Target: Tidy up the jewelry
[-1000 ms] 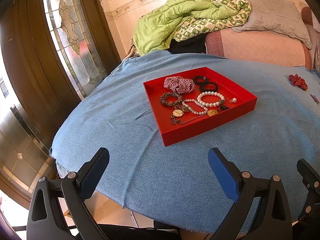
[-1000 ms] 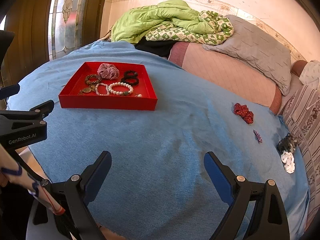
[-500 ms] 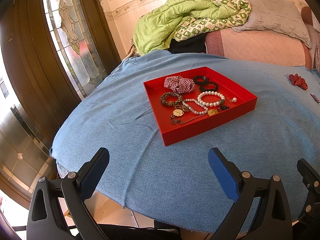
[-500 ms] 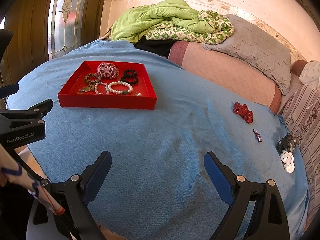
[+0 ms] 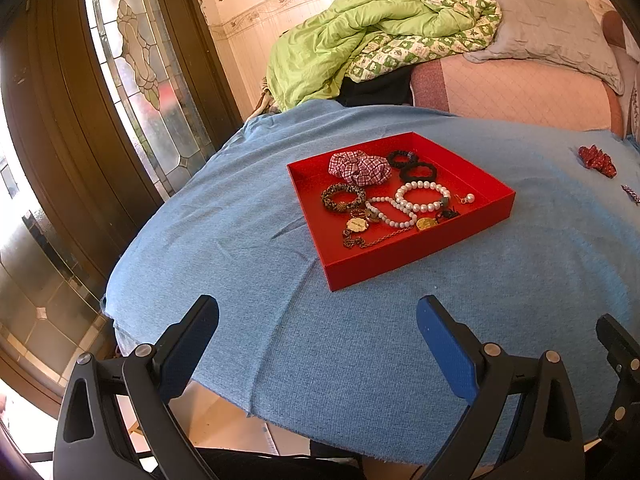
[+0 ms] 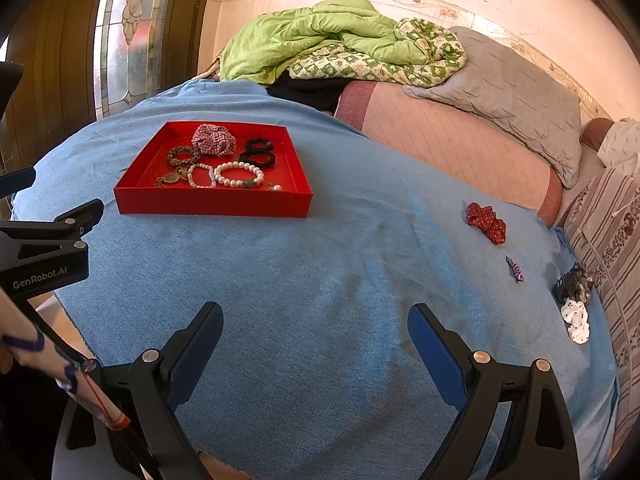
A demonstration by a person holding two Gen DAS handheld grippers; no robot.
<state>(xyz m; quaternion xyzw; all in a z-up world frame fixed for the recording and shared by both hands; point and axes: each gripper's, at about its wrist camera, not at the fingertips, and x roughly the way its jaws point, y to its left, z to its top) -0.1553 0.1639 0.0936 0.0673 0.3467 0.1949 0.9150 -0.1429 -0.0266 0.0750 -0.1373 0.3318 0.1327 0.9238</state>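
The left gripper is showing black plastic arms with triangular cut-outs, silver screws at the joints and blue pads on its fingers. The right gripper is looking the same: black frame, silver screws, blue pads. In the right wrist view the left gripper's side is bearing white "GenRobot.AI" lettering, and a white sleeve with blue and red markings is showing beside it.
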